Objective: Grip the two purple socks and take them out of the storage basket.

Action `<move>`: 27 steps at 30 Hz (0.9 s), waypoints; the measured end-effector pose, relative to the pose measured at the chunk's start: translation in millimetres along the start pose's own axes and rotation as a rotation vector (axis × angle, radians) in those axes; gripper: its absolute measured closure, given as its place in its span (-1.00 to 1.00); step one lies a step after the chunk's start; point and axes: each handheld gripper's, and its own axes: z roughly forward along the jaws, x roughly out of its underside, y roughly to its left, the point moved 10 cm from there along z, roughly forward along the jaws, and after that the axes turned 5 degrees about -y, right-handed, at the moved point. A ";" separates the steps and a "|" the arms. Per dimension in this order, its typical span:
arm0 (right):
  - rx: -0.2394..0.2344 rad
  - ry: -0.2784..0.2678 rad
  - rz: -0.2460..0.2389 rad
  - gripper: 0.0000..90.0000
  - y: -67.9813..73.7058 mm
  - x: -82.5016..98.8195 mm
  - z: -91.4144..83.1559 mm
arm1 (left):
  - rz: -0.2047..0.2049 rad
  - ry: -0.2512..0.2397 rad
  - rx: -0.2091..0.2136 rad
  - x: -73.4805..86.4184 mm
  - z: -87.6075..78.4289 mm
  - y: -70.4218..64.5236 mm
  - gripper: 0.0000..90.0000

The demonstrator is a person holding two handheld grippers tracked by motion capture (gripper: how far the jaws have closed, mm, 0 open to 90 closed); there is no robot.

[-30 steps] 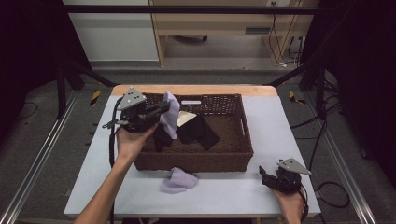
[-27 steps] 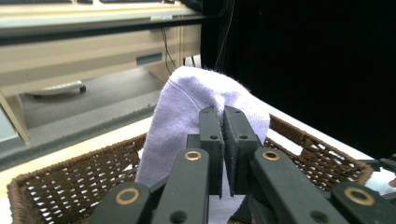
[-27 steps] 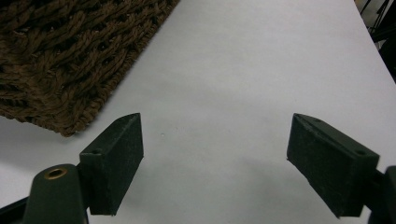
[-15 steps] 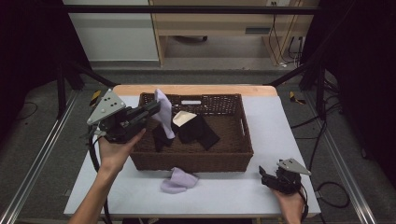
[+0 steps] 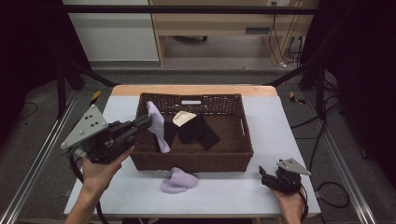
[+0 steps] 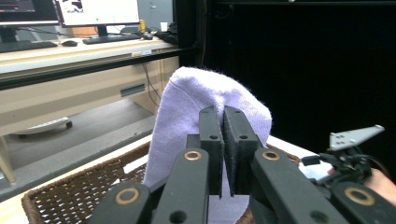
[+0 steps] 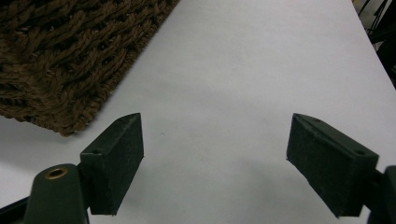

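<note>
1. The left gripper (image 5: 145,122) is clamped on a lavender sock (image 5: 158,126), its jaws pressed together on the fabric; the sock hangs from its tip over the left end of the wicker basket (image 5: 233,161).
2. Beyond that gripper, inside the basket, lie black socks (image 5: 198,130) and a cream piece (image 5: 183,117).
3. A second lavender sock (image 5: 178,180) lies on the white counter (image 5: 271,121), just in front of the basket.
4. The right gripper (image 7: 215,158) rests low on the counter with its jaws spread wide and empty, the basket corner to its left.
</note>
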 end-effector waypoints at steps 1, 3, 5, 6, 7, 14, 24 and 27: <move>-0.001 0.004 0.002 -0.58 0.3 0.3 -0.1 | 0.004 0.000 0.005 0.8 -3.9 -2.1 0.91; 0.000 0.003 0.000 -0.58 0.3 0.2 0.1 | 0.002 -0.001 0.015 4.2 -11.7 -6.5 0.91; -0.001 0.002 0.000 -0.58 0.5 0.2 -0.1 | 0.006 0.011 0.027 11.1 -17.9 -11.6 0.90; 0.000 0.002 0.000 -0.58 0.4 0.2 -0.1 | 0.008 0.019 0.029 15.4 -20.6 -13.9 0.91; 0.000 0.003 0.001 -0.58 0.5 0.2 -0.1 | 0.005 0.027 0.037 20.4 -22.9 -16.7 0.90; 0.004 0.006 0.000 -0.58 0.1 0.5 0.0 | -0.010 0.103 0.059 64.1 -30.2 -25.8 0.90; 0.007 0.007 -0.002 -0.59 0.1 0.7 0.1 | -0.086 0.230 0.048 131.1 -21.3 -24.7 0.90; 0.008 0.007 -0.004 -0.58 0.3 0.5 0.3 | -0.094 0.282 0.053 150.6 -12.2 -26.4 0.90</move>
